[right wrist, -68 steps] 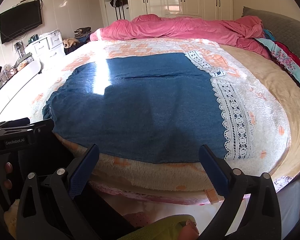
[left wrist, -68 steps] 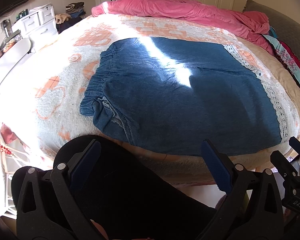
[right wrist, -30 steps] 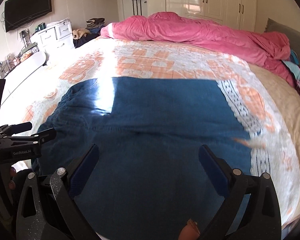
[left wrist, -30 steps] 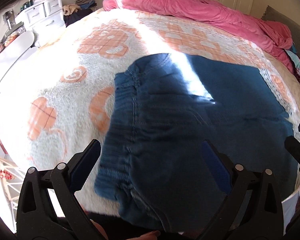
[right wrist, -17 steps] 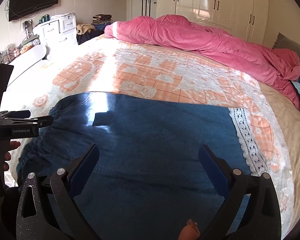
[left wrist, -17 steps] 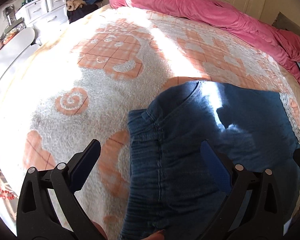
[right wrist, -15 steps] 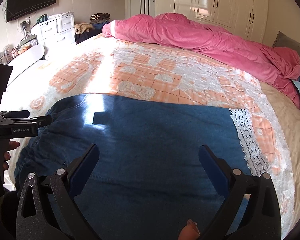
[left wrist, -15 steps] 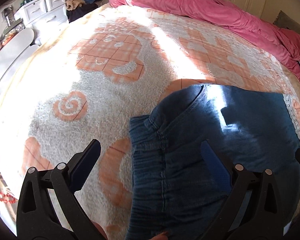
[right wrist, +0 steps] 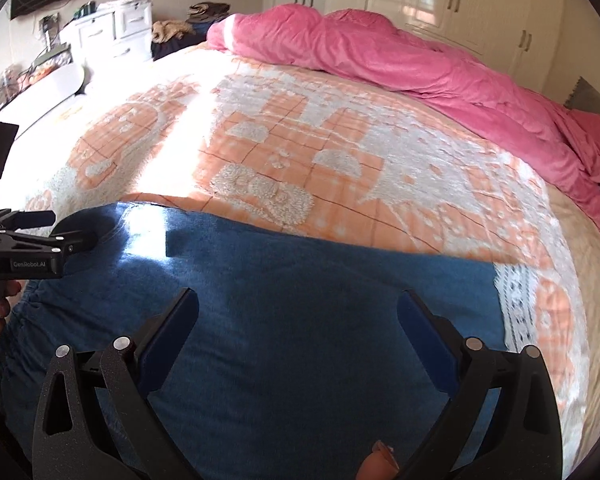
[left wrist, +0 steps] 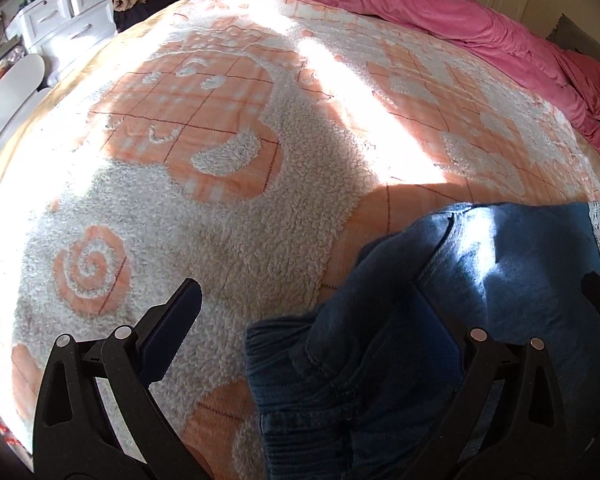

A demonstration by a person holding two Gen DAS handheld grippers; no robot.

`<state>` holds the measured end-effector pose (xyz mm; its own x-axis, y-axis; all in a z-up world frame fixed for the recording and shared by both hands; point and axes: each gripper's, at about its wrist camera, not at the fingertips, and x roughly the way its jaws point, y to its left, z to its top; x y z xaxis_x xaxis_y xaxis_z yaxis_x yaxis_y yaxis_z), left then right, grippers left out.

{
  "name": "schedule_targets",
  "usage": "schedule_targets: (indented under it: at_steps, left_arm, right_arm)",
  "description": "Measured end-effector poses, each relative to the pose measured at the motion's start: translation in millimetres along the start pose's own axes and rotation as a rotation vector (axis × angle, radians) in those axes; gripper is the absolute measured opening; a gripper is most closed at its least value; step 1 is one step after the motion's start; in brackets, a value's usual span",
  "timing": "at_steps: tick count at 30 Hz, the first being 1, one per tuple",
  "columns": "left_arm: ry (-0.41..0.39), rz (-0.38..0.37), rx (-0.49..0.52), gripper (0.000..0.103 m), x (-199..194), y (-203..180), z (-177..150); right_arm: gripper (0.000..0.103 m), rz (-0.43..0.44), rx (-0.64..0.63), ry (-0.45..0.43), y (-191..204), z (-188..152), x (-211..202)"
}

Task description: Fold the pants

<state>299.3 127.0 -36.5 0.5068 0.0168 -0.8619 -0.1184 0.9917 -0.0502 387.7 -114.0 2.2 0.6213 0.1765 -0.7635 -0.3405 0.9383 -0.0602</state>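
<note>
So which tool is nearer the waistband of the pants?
Left. The left tool sits over the gathered waistband, at the pants' left end. The right tool hovers open over mid-leg fabric, further along.

Denim pants (left wrist: 440, 320) on fleece blanket (left wrist: 228, 216)

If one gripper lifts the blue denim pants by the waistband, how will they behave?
The denim pants will probably hang limp: the waistband is already bunched. They likely weigh enough to pull against the grip. The fleecy blanket may drag on them.
</note>
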Motion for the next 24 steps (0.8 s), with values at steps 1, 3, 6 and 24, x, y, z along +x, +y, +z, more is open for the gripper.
schedule_targets:
  at_steps: [1,3,6,24]
  left_arm:
    - [-0.003,-0.004,-0.008,0.094,1.6,2.1,1.0]
    - [-0.011,-0.018,-0.013,0.092,4.4,5.5,2.5]
    - [-0.013,-0.051,0.008,0.076,6.4,4.7,2.3]
    - [-0.114,-0.153,0.156,0.002,-28.0,-20.0,-18.5]
  right_arm:
    - [0.099,0.007,-0.016,0.011,0.6,2.6,5.3]
    - [0.099,0.054,-0.049,0.038,1.7,8.9,17.7]
    - [0.099,0.095,-0.101,0.041,5.0,18.9,30.4]
    - [0.037,0.298,-0.482,0.128,67.8,37.0,71.7]
